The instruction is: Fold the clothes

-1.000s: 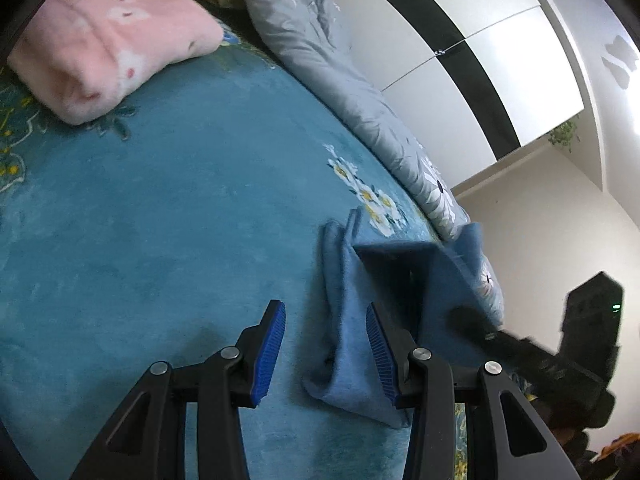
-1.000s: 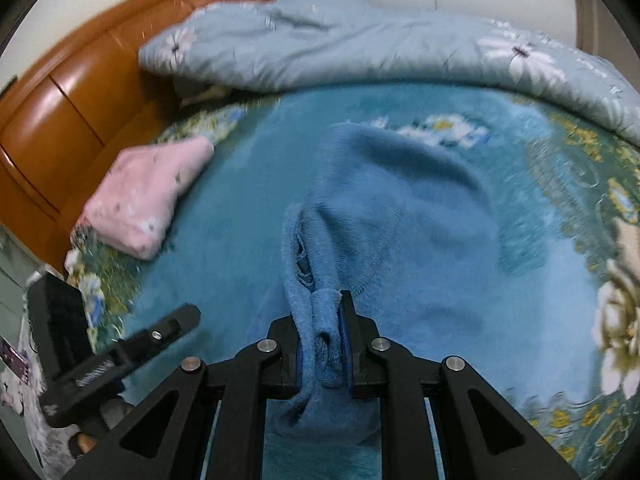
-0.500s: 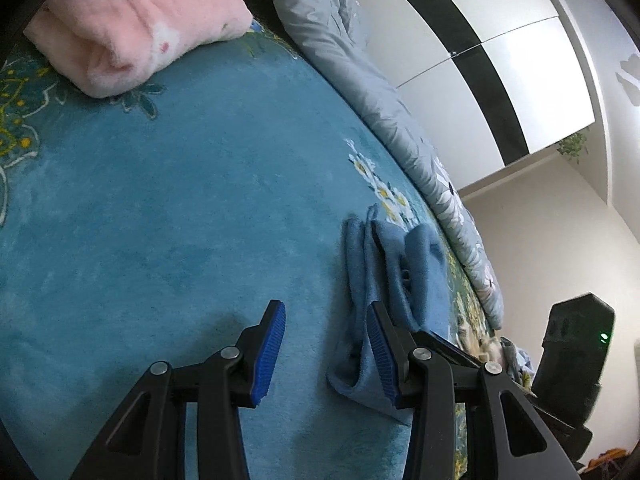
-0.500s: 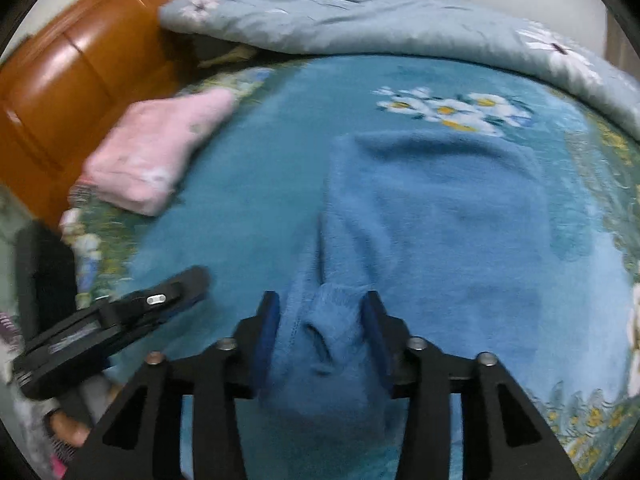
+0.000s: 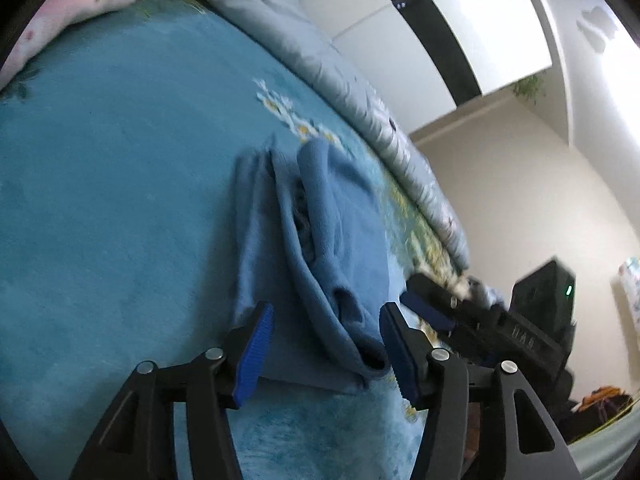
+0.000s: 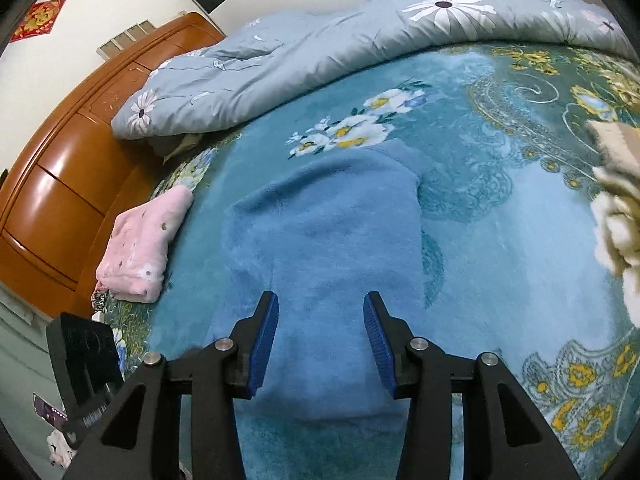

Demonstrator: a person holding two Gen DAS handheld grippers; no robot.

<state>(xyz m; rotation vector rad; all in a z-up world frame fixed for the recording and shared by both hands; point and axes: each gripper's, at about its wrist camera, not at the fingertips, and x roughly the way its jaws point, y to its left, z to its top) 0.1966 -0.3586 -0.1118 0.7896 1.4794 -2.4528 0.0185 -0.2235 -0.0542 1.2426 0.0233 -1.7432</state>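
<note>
Here the blue garment (image 6: 328, 240) lies folded flat on the bed (image 6: 500, 240) (its layers stacked). Both the left tongs (image 5: 326, 354) and right tongs (image 6: 320, 340) gape wide over its near edge, gripping nothing, so the stack rests undisturbed.

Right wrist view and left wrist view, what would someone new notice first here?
First, the folded blue garment lying mid-bed on the teal floral blanket, with the open right tongs above its near edge. In the left view the open left tongs straddle its layered corner. Next, the folded pink garment near the wooden headboard, and the grey daisy-print quilt bunched along the far side.
</note>
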